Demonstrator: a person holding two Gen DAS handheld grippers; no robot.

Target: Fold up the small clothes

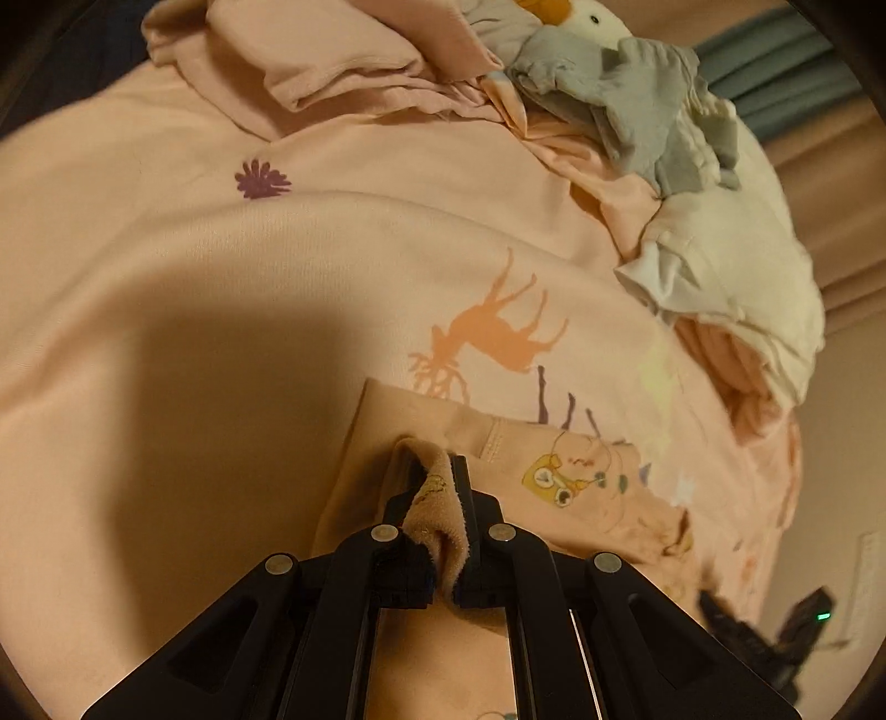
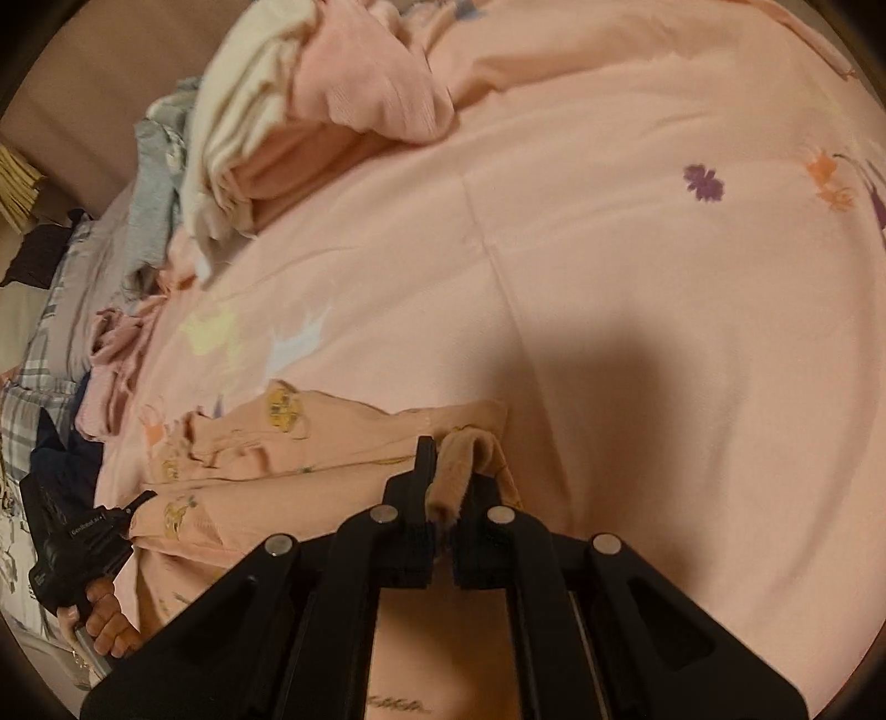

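The middle of the bed (image 2: 609,277) lies bare and open ahead of both tongs. Along its far edge a heap of clothes (image 1: 692,194) and a plush duck (image 1: 587,22) block the way, with the small peach garment (image 2: 332,443) spread at the near edge.

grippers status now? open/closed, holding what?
Left gripper: closed on a corner of the peach garment.
Right gripper: closed on another corner of it.
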